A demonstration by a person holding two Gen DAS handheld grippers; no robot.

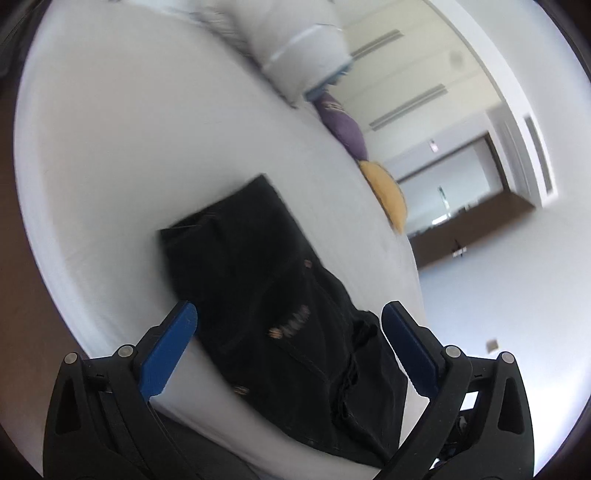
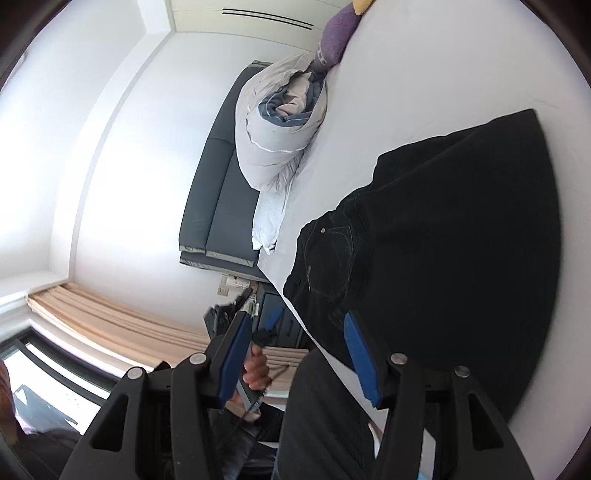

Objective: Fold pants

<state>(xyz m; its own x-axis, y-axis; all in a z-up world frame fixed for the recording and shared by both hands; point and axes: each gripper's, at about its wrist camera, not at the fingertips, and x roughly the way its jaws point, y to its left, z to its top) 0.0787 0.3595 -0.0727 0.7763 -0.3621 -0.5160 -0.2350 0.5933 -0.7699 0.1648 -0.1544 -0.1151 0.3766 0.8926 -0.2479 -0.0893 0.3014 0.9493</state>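
Observation:
Black ripped pants (image 1: 273, 295) lie on a white bed (image 1: 129, 155), stretched from the middle toward the near edge, where one end hangs over. My left gripper (image 1: 290, 315) is open, its blue fingers apart on either side of the pants, just above them. In the right wrist view the pants (image 2: 443, 229) spread over the bed (image 2: 424, 66), waistband and pocket toward the bed edge. My right gripper (image 2: 295, 325) is open and empty near that waistband edge.
A rolled white duvet (image 2: 273, 129), a purple cushion (image 2: 336, 33) and a yellow cushion (image 1: 388, 195) lie along the bed's far side. A dark sofa (image 2: 218, 199) stands by the wall. The person's hand (image 2: 256, 369) shows below the bed edge.

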